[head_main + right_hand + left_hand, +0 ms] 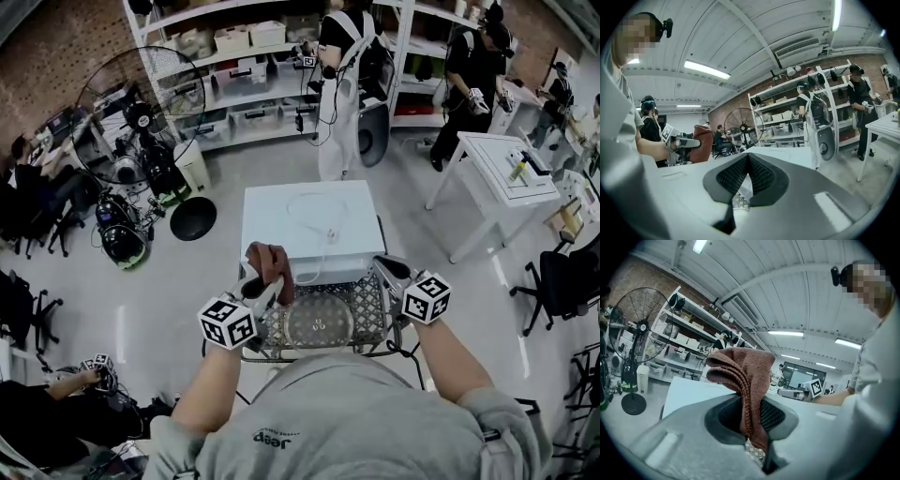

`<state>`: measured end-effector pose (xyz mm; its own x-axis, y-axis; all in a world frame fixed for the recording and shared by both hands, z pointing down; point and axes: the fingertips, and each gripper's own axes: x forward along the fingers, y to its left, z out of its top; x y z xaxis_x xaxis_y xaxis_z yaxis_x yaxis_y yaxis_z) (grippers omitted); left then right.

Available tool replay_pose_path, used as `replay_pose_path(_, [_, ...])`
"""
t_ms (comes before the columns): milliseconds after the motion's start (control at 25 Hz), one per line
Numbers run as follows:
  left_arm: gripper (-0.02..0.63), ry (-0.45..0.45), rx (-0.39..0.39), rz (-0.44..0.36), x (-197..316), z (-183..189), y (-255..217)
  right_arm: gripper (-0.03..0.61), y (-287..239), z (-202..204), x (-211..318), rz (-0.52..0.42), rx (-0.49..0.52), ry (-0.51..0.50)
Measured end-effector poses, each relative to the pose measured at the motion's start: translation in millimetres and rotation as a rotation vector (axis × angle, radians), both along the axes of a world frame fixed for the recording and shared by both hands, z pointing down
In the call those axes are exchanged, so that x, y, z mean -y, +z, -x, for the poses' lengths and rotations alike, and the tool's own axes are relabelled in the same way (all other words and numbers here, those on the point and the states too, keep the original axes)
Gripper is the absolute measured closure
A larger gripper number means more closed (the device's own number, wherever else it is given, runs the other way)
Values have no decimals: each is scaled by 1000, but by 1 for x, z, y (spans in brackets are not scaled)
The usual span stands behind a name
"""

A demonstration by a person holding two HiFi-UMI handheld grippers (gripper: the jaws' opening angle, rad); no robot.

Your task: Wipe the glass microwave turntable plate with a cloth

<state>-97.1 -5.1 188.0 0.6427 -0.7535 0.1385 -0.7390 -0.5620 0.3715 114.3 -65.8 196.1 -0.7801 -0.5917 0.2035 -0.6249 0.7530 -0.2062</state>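
Currently, the left gripper (271,282) has its fingers clamped on a brown cloth (270,261). The cloth is a soft, ribbed terry fabric, folded into layers, and it bunches upward above the dark textured pads (774,416). The right gripper (385,273) is empty, its fingers closed together at the tips.

The glass plate (319,322) is round, clear and ridged. It lies flat between the two grippers on a table top with a patterned tile surface (371,302), and neither gripper nor the cloth touches it.

Just behind it stands a white box-shaped microwave (281,239) with a thin cord (314,215) looped on top. A wire-caged standing fan (131,98) is on the floor to the left, and metal shelves (253,66) with bins run along the brick wall. A white table (502,164) stands well apart at right, and several people are near the shelves.
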Motion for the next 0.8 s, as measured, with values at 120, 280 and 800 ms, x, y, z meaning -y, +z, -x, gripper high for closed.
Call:
replay_pose_path(120, [552, 3, -16, 4, 2, -3, -2, 569, 0, 3, 1, 4, -6, -14])
replay_pose_path(280, [552, 4, -3, 5, 2, -8, 0, 569, 2, 2, 1, 4, -14, -23])
replay_pose_path(800, [552, 2, 7, 1, -4, -6, -4, 569, -1, 0, -3, 7, -64, -29])
